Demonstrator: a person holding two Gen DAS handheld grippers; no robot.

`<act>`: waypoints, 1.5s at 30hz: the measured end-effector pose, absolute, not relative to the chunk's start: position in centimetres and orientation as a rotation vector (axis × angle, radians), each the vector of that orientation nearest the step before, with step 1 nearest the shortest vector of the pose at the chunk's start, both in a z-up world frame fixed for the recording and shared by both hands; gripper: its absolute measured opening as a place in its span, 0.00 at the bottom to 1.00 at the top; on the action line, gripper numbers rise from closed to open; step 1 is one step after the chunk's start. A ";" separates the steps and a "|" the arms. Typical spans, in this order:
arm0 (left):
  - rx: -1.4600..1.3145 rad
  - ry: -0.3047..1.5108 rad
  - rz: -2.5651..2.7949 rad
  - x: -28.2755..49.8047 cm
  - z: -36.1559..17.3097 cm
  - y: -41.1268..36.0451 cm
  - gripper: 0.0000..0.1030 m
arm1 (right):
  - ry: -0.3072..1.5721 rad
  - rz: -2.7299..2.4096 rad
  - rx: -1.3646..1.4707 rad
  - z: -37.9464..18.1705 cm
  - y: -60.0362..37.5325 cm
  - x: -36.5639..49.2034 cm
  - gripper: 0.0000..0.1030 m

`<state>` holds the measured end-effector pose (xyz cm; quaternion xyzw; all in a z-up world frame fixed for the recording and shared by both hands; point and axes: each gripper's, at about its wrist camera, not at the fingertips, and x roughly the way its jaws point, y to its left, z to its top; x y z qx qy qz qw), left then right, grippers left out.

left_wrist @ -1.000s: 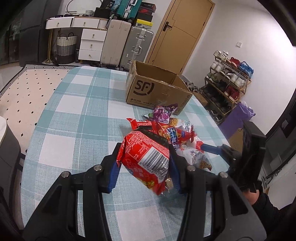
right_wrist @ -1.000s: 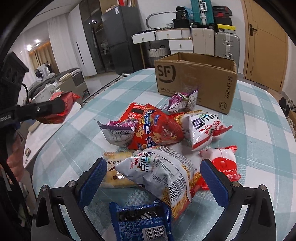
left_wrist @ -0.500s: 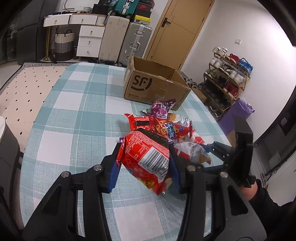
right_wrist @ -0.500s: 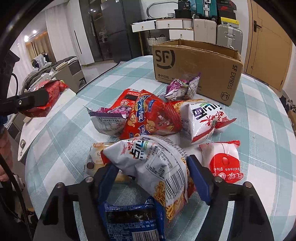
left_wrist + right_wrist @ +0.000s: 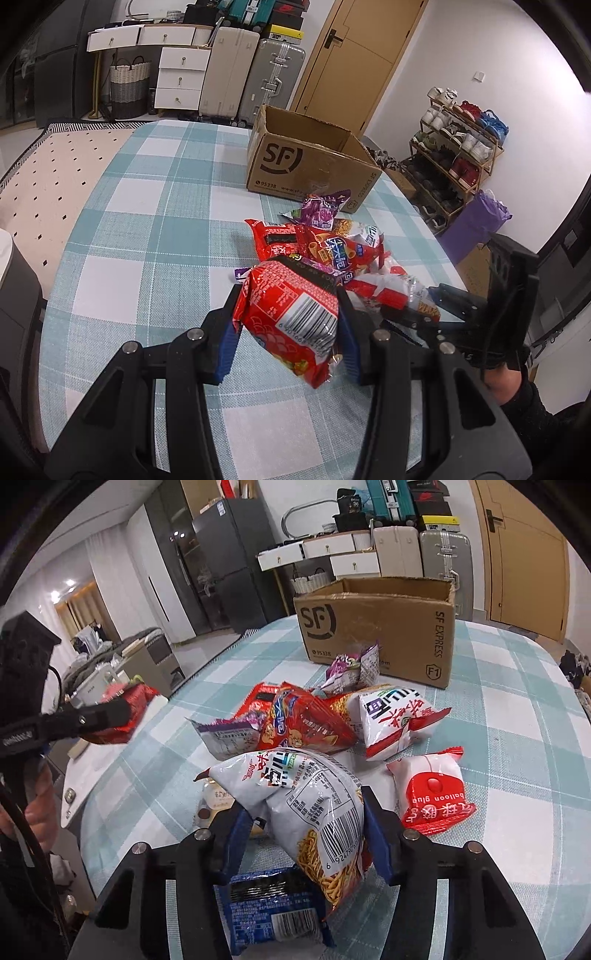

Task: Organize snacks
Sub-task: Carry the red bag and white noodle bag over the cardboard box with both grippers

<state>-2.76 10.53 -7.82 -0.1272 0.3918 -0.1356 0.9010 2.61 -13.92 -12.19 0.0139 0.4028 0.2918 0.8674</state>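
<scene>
My left gripper (image 5: 288, 325) is shut on a red snack packet (image 5: 291, 314) with a barcode, held above the checked tablecloth (image 5: 147, 229). My right gripper (image 5: 306, 834) has its jaws closing on a white noodle snack bag (image 5: 295, 794), and both blue pads touch its sides. That bag lies at the near edge of a pile of snack bags (image 5: 303, 723). An open cardboard box (image 5: 376, 627) marked SF stands just behind the pile. In the left wrist view the right gripper (image 5: 436, 306) reaches into the pile from the right. In the right wrist view the left gripper (image 5: 110, 716) hangs at the far left with the red packet.
A blue packet (image 5: 273, 904) lies under the white bag, and a red and white packet (image 5: 432, 794) lies to its right. Suitcases and drawers (image 5: 229, 74) stand behind the table. A shoe rack (image 5: 458, 144) and a purple bag (image 5: 476, 225) are at the right.
The right gripper's jaws have come in from wide open until they touch the white noodle bag. The left gripper keeps its hold on the red packet and has hardly moved.
</scene>
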 end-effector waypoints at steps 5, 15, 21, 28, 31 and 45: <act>-0.257 0.815 -0.288 -2.8 -7.7 10.1 0.42 | 0.813 0.631 0.094 -11.0 -15.3 1.8 0.55; -0.227 0.787 -0.301 -2.3 -5.6 9.4 0.42 | 0.716 0.703 0.205 -6.6 -17.2 0.4 0.55; -0.172 0.739 -0.307 -1.3 -2.4 8.6 0.42 | 0.644 0.759 0.242 -2.7 -17.7 0.2 0.55; -0.136 0.725 -0.333 0.8 0.8 7.4 0.42 | 0.575 0.804 0.254 2.1 -18.1 1.1 0.55; -0.125 0.694 -0.327 1.7 2.7 7.2 0.42 | 0.554 0.824 0.244 3.9 -18.0 1.8 0.55; -0.081 0.656 -0.323 9.7 9.7 5.5 0.42 | 0.479 0.844 0.254 10.4 -18.2 8.5 0.55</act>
